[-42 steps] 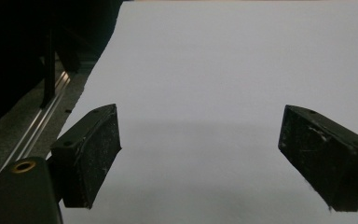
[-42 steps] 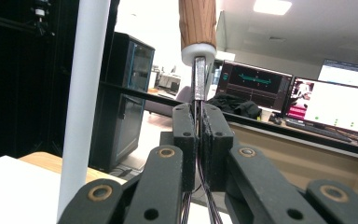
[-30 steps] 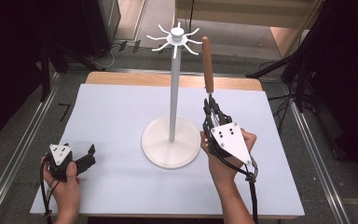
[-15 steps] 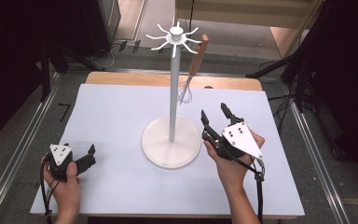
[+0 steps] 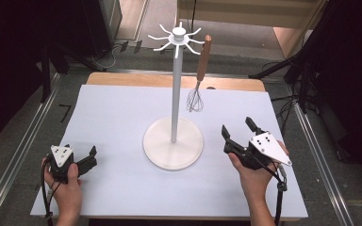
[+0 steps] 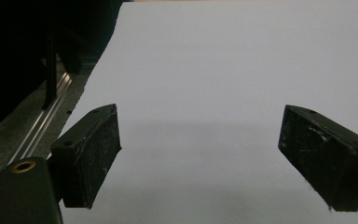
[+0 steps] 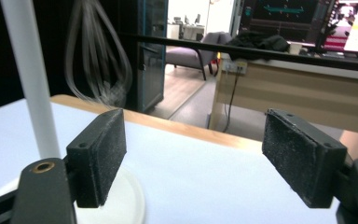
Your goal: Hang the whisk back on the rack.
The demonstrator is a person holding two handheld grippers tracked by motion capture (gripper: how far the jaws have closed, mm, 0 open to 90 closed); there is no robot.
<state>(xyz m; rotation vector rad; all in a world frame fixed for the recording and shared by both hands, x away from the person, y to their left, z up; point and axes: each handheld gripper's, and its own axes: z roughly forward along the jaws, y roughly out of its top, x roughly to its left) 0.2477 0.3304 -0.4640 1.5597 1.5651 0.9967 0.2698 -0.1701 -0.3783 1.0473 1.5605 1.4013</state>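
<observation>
- High view: one white metal rack stand point(image 5: 174, 101), with a round base and a crown of hooks, rises from the middle of the table point(image 5: 122, 108), which has a pale sheet over a wooden top.
- One wire whisk with a brown wooden handle point(image 5: 199, 77) hangs from a hook on the right of the crown, with its wire head down, clear of the table and apart from the pole.
- The right gripper point(image 5: 238, 132) sits low, right of the round base and well apart from the whisk. Its fingers are spread with nothing between them and have just been opening.
- The left gripper point(image 5: 90, 157) rests near the front left corner of the table, far from the stand.
- Right gripper view: this view adds the close detail. The whisk's wire loops point(image 7: 98, 56) appear blurred at upper left beside the white pole point(image 7: 30, 79), beyond the left finger point(image 7: 100, 154). Both black pads stand wide apart over the bare sheet, and an edge of the round base lies under the left one. A room with a desk and chairs shows behind.
- Left gripper view: two black fingers point(image 6: 91, 154) are parted wide over the plain sheet and hold nothing. The table edge and a metal rail point(image 6: 46, 121) run along the left.
- Count: one stand, one whisk, two grippers, two hands.
</observation>
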